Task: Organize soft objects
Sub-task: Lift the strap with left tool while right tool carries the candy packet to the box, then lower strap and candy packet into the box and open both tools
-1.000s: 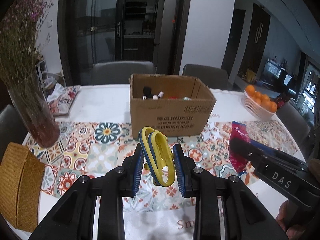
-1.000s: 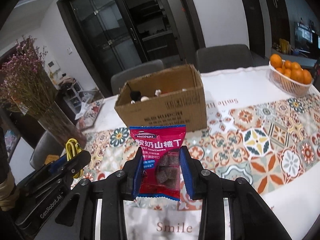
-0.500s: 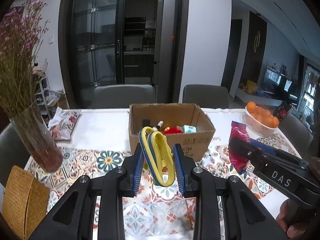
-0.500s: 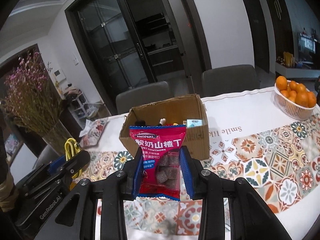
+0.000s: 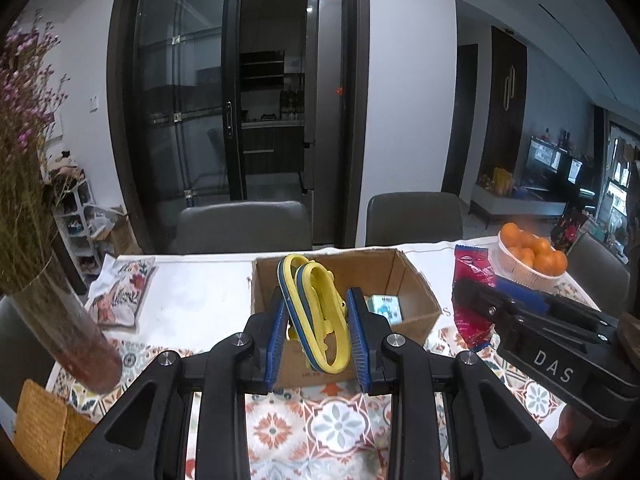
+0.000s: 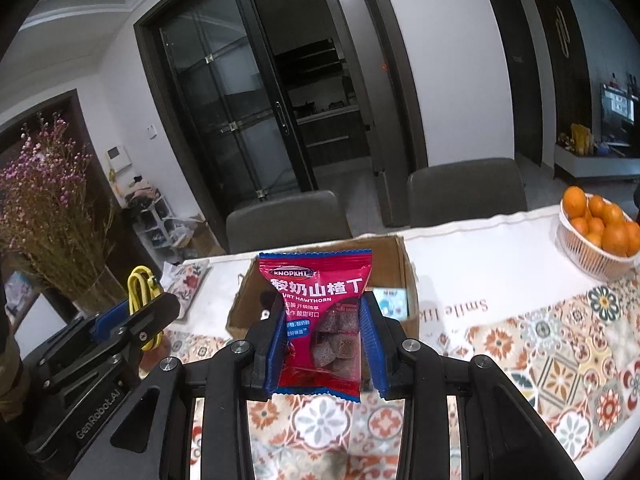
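Left tongs (image 5: pixel 318 334) clamped on a looped yellow-and-blue flat cable (image 5: pixel 316 312), held above the near wall of the open brown cardboard box (image 5: pixel 416 300). Right tongs (image 6: pixel 322 344) clamped on a red plastic snack packet (image 6: pixel 320 320) printed "KNOPKHT" and "HAWTHORN" with Chinese characters, likewise just before that box. "DAS" readable on one tool body, "GenRobot.AI" on the other, "Smile" on the tiled-pattern cloth of the surface (image 6: pixel 560 344) right of the box. Compared with half a second ago, both held higher and closer to the box, its inside more hidden behind cable and packet.
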{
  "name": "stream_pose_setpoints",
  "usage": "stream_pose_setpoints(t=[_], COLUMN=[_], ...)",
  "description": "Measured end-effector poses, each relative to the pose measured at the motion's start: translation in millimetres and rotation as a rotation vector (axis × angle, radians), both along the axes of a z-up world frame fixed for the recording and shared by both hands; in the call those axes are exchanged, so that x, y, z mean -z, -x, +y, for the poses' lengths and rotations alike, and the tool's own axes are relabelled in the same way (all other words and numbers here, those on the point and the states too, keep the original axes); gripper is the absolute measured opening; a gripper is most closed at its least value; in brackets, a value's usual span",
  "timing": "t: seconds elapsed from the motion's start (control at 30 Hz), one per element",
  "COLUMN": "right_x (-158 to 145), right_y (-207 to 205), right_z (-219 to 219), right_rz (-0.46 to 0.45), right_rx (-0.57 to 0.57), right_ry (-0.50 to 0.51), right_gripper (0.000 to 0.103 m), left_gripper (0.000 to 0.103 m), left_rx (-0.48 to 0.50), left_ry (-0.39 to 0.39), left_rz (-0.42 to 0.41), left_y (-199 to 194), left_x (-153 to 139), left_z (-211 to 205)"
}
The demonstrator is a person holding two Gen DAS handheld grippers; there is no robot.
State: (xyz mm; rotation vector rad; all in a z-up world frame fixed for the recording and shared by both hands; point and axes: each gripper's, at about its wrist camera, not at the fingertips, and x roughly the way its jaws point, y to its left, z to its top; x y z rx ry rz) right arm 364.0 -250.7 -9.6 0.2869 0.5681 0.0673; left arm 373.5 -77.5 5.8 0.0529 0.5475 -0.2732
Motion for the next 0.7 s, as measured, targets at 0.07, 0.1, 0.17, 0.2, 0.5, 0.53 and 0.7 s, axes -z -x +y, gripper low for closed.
stream_pose_setpoints(t=[0.07,0.1,0.17,0.2,0.5,0.53,0.7], right_x=[-2.0,-3.0,-5.2,-6.1,-3.1,-1.7,7.6], right_y=[-7.1,-10.8,-17.9,-21.0,-65.8,-72.3,-99.6], right_z=[0.9,1.2,2.1,2.9,-2.5,-3.5,-6.6], right_rz=[-0.007,-0.009,-0.016,-0.018,0.018,0.027,0.082], right_rx=[-0.003,-0.006,-0.009,-0.011,-0.046,-0.053,-0.077], right_ry=[0.013,0.017,0.027,0.033,0.048,0.047,0.066], right_gripper=[0.036,0.036,0.036,0.036,0.036,0.036,0.036], left_gripper=[0.030,0.030,0.030,0.030,0.030,0.030,0.030], left_rx=[0.002,0.003,0.004,0.005,0.022,0.026,0.038], left_ry=[-0.004,-0.006,-0.010,-0.010,-0.037,-0.037,-0.053], left_rz=[-0.003,-0.005,-0.004,-0.004,0.009,0.016,0.056], left_y=[-10.2,-15.7,-24.8,-28.4,-69.4,-73.5,-100.6], left_x=[-1.2,-1.7,-1.6,-1.5,2.3,3.4,12.5], left_z=[-1.2,-2.4,-5.2,-5.9,-15.3,-15.7,-22.5])
